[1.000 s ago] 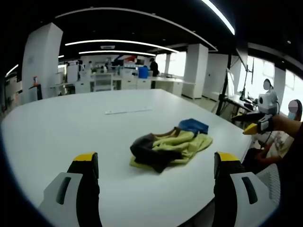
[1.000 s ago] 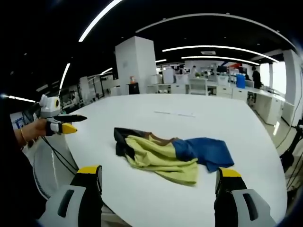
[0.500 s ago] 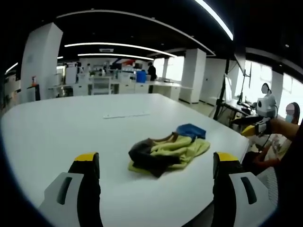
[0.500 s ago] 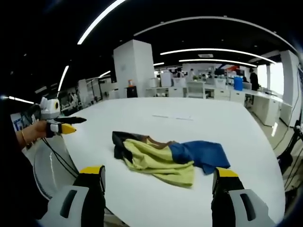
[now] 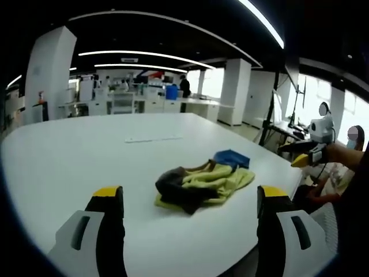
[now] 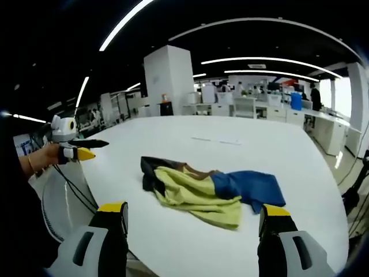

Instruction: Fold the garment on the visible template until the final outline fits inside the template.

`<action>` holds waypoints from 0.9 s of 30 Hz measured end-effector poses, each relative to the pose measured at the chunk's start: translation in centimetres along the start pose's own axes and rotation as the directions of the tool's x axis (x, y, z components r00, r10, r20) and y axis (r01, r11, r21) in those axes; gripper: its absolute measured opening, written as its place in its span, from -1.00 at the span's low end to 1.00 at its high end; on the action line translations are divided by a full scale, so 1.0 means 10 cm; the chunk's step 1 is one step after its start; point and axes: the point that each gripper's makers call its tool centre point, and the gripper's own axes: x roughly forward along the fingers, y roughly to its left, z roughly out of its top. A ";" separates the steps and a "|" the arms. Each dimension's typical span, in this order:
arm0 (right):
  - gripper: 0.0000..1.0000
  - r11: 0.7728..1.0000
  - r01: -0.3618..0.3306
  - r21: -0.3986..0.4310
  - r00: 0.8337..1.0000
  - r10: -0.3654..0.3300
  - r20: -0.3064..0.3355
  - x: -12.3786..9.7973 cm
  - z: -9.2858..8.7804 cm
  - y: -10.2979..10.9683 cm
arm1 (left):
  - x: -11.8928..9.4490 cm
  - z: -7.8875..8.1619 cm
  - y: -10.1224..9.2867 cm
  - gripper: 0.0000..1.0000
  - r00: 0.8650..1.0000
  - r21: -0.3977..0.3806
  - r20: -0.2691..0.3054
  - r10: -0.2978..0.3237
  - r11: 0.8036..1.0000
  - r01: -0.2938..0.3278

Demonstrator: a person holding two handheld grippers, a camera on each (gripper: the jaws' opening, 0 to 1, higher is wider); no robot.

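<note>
Garment point(image 5: 203, 183): crumpled heap of yellow, blue and dark cloth, lying unfolded on white table point(image 5: 69, 156); placed toward the table's near rounded edge in the left gripper view, toward mid-table in the right gripper view point(image 6: 207, 189). Blue part at one end, dark brown part at the other, yellow between.

Table point(image 6: 300, 167): large, white, rounded edge; bare around garment. Thin pale strip point(image 5: 153, 138) lying flat on table beyond garment, well apart from it; seen again in the right gripper view point(image 6: 217, 140).

Left gripper point(image 5: 190, 199): jaws spread wide apart, yellow-tipped, holding nothing, raised above near edge of table, short of garment. Seen also from the right gripper view point(image 6: 86, 149), held in a hand point(image 6: 41, 158) off the table's edge, away from garment; whether those jaws are spread or pressed together cannot be told at that size.

Right gripper point(image 6: 193, 214): jaws released, wide apart, grasping nothing, above near edge of table, garment lying ahead between them. Seen also from the left gripper view point(image 5: 304, 156), off table edge, beside garment's side of table.

Background beyond table: white pillar point(image 6: 167, 78), desks, ceiling light strips.
</note>
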 end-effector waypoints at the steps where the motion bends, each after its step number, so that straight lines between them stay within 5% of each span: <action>1: 0.87 1.000 0.000 -0.003 1.000 0.000 0.000 0.00 0.01 0.00 | 0.01 0.00 0.00 0.85 1.000 0.002 -0.001 -0.003 1.000 0.003; 12: 0.70 0.997 -0.049 -0.060 0.999 0.047 -0.024 0.21 0.05 0.02 | 0.21 0.00 0.01 0.69 0.997 0.060 -0.034 -0.070 0.996 0.072; 18: 0.47 0.994 -0.087 -0.061 0.995 0.083 -0.060 0.38 0.03 -0.05 | 0.38 -0.02 0.04 0.59 0.994 -0.004 -0.035 -0.099 0.995 0.099; 27: 0.18 0.992 -0.122 -0.041 0.990 0.119 -0.079 0.61 0.05 -0.23 | 0.59 -0.05 0.19 0.47 0.994 0.004 -0.068 -0.089 0.996 0.090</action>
